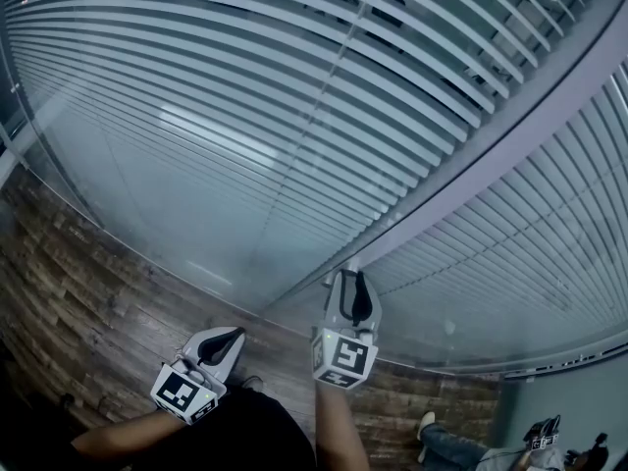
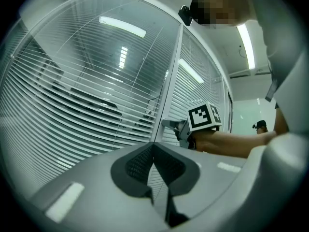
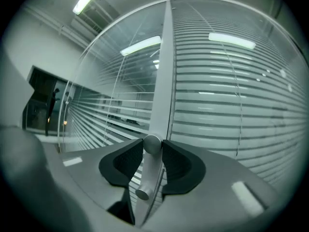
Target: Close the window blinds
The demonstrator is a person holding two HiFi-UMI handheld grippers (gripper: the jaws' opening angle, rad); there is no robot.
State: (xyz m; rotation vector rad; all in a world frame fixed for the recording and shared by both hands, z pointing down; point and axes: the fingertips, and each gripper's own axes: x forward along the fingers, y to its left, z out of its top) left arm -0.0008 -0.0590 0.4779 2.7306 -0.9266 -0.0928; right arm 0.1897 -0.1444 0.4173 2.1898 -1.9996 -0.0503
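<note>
Slatted blinds (image 1: 245,86) sit behind glass panes on both sides of a grey mullion (image 1: 491,165); the slats stand part open, with gaps between them. In the right gripper view a small round metal knob (image 3: 152,144) sticks out of the mullion (image 3: 161,81), and a second knob (image 3: 142,193) sits lower. My right gripper (image 3: 152,146) has its dark pads pressed on either side of the upper knob. In the head view that gripper (image 1: 355,281) reaches up to the mullion. My left gripper (image 1: 224,340) hangs lower left, jaws together, holding nothing; its tips (image 2: 154,146) meet.
A wood-plank floor (image 1: 78,283) runs along the foot of the glass. At the lower right a person's legs and shoe (image 1: 437,435) show. The left gripper view shows my right gripper's marker cube (image 2: 203,116) close to the mullion (image 2: 166,95).
</note>
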